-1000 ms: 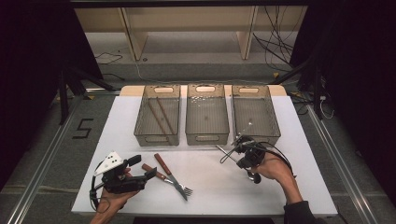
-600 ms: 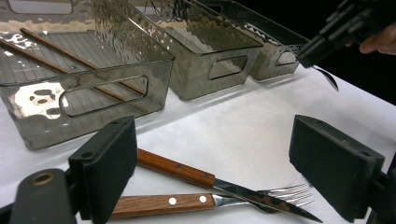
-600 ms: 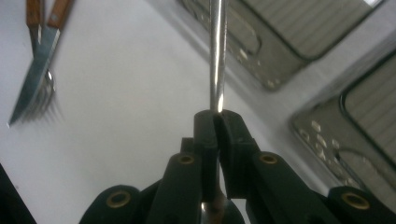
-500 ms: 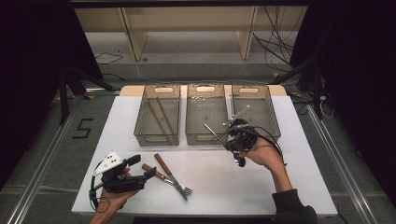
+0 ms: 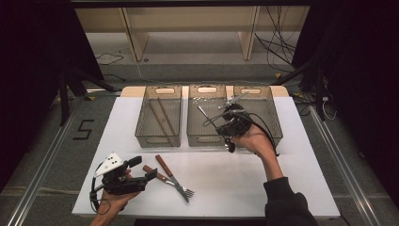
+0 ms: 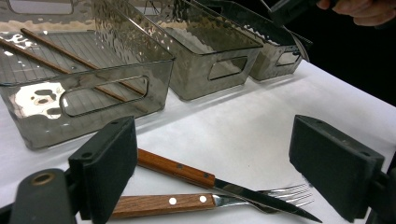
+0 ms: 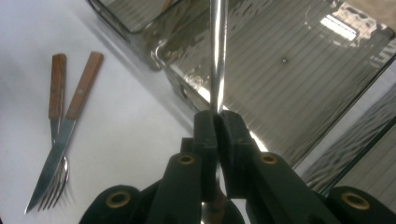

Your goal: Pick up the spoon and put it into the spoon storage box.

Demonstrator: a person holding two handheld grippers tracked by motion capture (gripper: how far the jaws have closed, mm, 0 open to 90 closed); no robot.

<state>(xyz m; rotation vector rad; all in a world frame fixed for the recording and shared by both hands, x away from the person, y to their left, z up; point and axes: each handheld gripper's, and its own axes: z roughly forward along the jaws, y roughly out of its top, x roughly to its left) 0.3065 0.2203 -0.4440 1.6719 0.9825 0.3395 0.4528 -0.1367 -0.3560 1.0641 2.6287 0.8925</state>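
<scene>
My right gripper hangs over the middle bin, shut on a thin metal utensil whose shaft points away over the bin floor. In the right gripper view the pads pinch that shaft between them. My left gripper rests low at the front left of the table, jaws wide open with nothing between them. Just beyond its jaws lie a wooden-handled knife and a wooden-handled fork, crossed at their metal ends.
Three clear grey bins stand in a row at the back of the white table. The left bin holds wooden chopsticks; the right bin is beside my right hand. Dark stands and cables flank the table.
My right hand has risen and moved left, from the table in front of the right bin to above the middle bin, carrying the metal utensil. The left gripper has stayed put.
</scene>
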